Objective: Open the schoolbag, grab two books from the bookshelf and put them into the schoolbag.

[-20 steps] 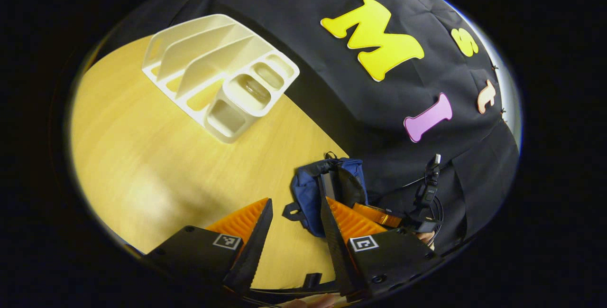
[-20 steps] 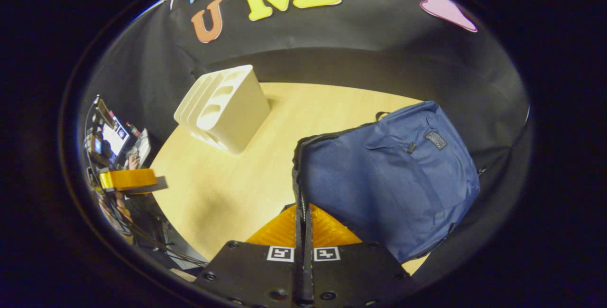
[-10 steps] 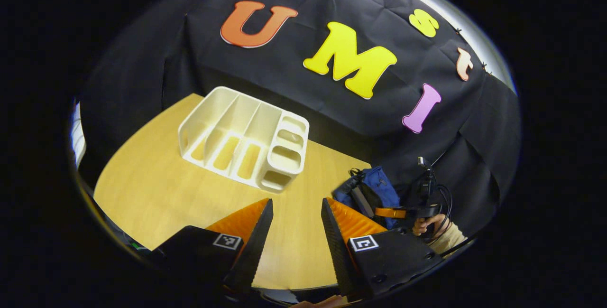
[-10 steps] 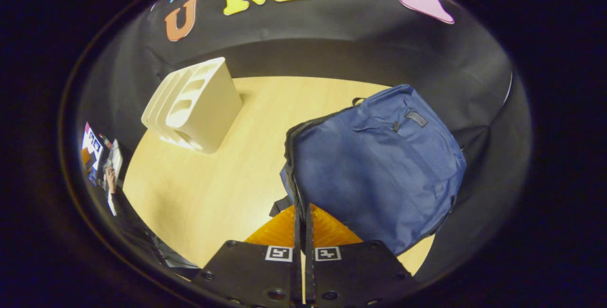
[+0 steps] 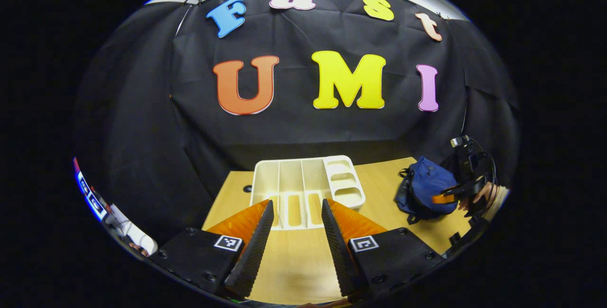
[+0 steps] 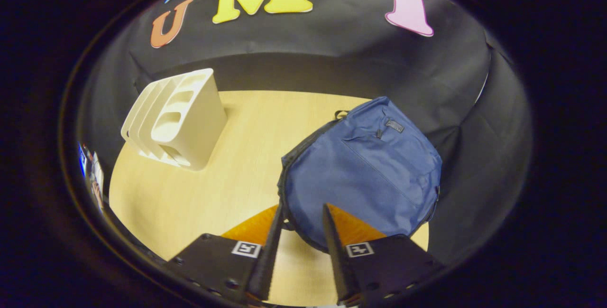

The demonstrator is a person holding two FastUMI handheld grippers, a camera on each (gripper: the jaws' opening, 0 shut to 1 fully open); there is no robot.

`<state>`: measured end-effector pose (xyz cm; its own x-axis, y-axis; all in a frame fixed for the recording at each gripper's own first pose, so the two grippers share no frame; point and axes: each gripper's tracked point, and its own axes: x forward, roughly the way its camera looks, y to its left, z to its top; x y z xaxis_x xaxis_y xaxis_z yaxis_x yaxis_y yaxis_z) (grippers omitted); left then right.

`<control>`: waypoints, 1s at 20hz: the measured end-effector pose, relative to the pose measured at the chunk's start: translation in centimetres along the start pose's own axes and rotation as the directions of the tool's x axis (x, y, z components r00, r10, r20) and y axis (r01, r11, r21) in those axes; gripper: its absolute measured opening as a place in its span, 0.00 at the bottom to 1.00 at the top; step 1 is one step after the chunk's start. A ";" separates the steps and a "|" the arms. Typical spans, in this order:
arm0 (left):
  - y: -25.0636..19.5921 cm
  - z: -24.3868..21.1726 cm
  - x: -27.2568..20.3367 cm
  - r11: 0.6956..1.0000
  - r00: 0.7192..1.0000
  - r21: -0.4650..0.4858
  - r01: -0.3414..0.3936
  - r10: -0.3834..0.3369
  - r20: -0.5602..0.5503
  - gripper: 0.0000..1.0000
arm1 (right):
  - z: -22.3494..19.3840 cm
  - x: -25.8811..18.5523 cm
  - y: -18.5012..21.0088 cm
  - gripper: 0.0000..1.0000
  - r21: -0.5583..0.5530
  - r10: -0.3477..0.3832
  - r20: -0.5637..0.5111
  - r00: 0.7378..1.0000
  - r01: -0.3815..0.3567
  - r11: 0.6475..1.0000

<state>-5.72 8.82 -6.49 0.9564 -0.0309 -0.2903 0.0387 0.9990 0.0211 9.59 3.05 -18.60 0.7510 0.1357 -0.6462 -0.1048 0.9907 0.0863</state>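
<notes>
Now both claws spread, empty: left claw (image 5: 294,213) faces bookshelf (image 5: 303,188); right claw (image 6: 300,218) above schoolbag (image 6: 365,175) (near edge).

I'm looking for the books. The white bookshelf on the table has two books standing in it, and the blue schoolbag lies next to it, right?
Not quite. The white bookshelf has no books in it: the left gripper view shows its slots bare. The rest holds: it stands on the table, and the blue schoolbag lies beside it.
</notes>
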 end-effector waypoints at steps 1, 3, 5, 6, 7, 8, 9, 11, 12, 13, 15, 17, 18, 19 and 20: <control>0.5 0.7 -0.1 0.999 1.000 0.038 -0.018 0.017 0.023 0.68 | 0.6 -0.8 0.1 0.66 -0.021 -0.016 0.037 0.999 0.017 1.000; 1.1 1.8 -0.7 0.996 0.997 0.075 -0.045 0.041 0.062 0.67 | 1.8 -2.8 0.1 0.95 -0.068 -0.044 0.111 0.993 0.052 0.996; 0.9 3.2 -0.9 0.994 0.994 0.088 -0.057 0.048 0.103 0.69 | 3.2 -5.2 0.2 0.96 -0.079 -0.054 0.186 0.981 0.069 0.994; 0.8 3.7 -1.0 0.994 0.991 0.085 -0.071 0.061 0.123 0.70 | 3.7 -6.5 0.3 0.96 -0.060 -0.053 0.216 0.975 0.067 0.996; 0.7 4.4 -1.3 0.994 0.987 0.071 -0.085 0.075 0.139 0.77 | 4.4 -7.8 0.4 0.99 -0.036 -0.045 0.244 0.969 0.055 0.998; 0.7 5.0 -1.3 0.993 0.983 0.047 -0.106 0.098 0.154 0.84 | 5.0 -9.3 0.1 0.96 -0.008 -0.052 0.273 0.961 0.056 0.998; 0.3 5.8 -1.3 0.994 0.978 0.017 -0.110 0.105 0.180 0.89 | 5.8 -11.0 -0.2 0.99 0.016 -0.054 0.314 0.948 0.051 0.999; -1.2 7.2 -1.9 0.996 0.973 -0.059 -0.073 0.084 0.216 0.89 | 7.2 -14.4 -0.9 0.96 0.043 -0.053 0.388 0.920 0.040 0.998; -1.5 7.4 -1.9 0.993 0.972 -0.095 -0.067 0.086 0.219 0.89 | 7.3 -15.9 -1.2 0.96 0.049 -0.051 0.406 0.912 0.034 0.998; -1.7 7.5 -1.8 0.991 0.970 -0.118 -0.066 0.091 0.224 0.90 | 7.1 -16.9 -1.1 0.99 0.051 -0.040 0.412 0.910 0.021 0.998; -3.2 8.4 -2.1 0.990 0.967 -0.139 -0.020 0.055 0.250 0.90 | 6.6 -18.6 -0.6 1.00 0.033 0.007 0.416 0.910 -0.022 0.999; -2.4 8.9 -2.3 0.982 0.960 -0.180 -0.054 0.101 0.263 0.90 | 6.7 -20.0 -0.8 0.96 0.011 0.022 0.444 0.896 -0.031 0.999; -2.9 8.5 -2.4 0.980 0.962 -0.194 -0.050 0.099 0.254 0.90 | 6.8 -20.6 -1.1 0.99 0.009 0.022 0.461 0.887 -0.029 1.000; -3.2 8.6 -2.6 0.977 0.960 -0.208 -0.046 0.101 0.261 0.90 | 7.0 -21.1 -1.4 0.99 0.017 0.016 0.483 0.875 -0.028 0.999; -3.6 8.8 -2.5 0.975 0.958 -0.220 -0.042 0.102 0.267 0.90 | 7.1 -21.7 -1.7 0.99 0.025 0.009 0.503 0.864 -0.025 0.999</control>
<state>-5.68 5.06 2.58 0.9978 0.0634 -0.0202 -0.0660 0.9818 -0.1779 -1.92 -1.56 0.66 0.9760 0.1277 -0.1763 -0.1072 0.9868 0.1215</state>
